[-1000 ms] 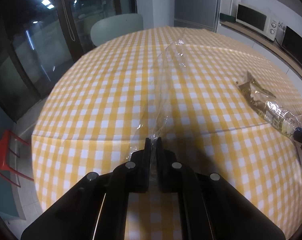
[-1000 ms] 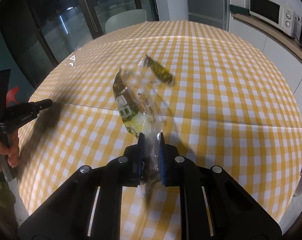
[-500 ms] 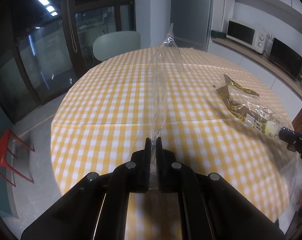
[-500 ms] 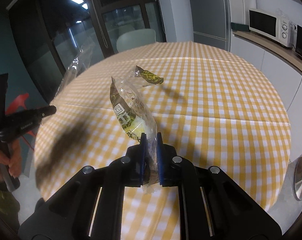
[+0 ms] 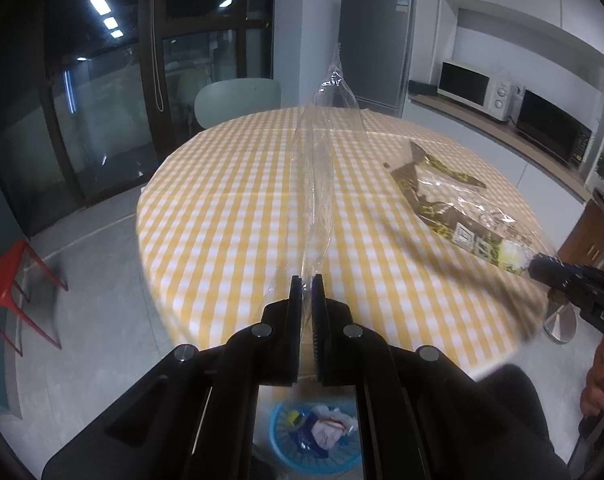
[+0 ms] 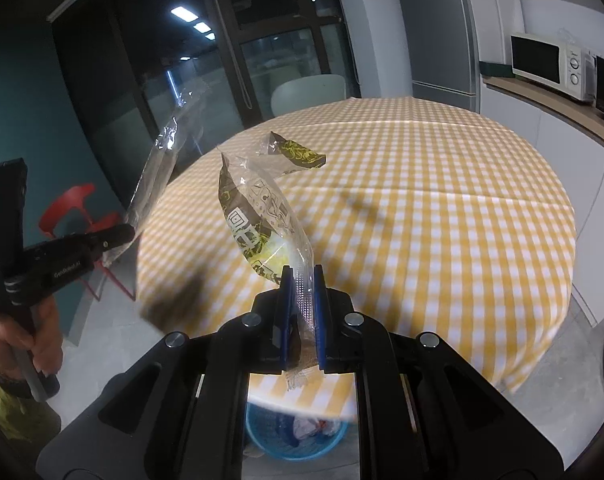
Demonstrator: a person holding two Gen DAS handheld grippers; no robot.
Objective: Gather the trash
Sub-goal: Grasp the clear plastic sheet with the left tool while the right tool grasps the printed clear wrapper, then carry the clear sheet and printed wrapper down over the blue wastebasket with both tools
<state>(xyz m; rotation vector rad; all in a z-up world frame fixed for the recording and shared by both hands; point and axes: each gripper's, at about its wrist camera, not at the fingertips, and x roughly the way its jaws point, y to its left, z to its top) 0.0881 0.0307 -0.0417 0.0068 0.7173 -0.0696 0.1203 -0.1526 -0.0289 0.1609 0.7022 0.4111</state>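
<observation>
Trash is in both grips, left gripper (image 5: 306, 286) clenched on a clear wrapper (image 5: 322, 168), right gripper (image 6: 302, 280) on a printed packet (image 6: 257, 220), both held above the table (image 6: 442, 220); next, I judge, release over the blue bin (image 5: 277, 448) below.

Two wrappers held above the near edge of the table, basket on the floor below.

In the left wrist view, the left claw (image 5: 306, 280) sits at lower centre with the clear wrapper (image 5: 322, 168) rising from it over the table (image 5: 229, 208). The printed wrapper (image 5: 454, 208) is at right, running to the right claw (image 5: 536, 266). The basket (image 5: 318, 436) lies at the bottom, the chair (image 5: 237, 100) behind the table, and the microwave (image 5: 474, 88) at upper right.
</observation>
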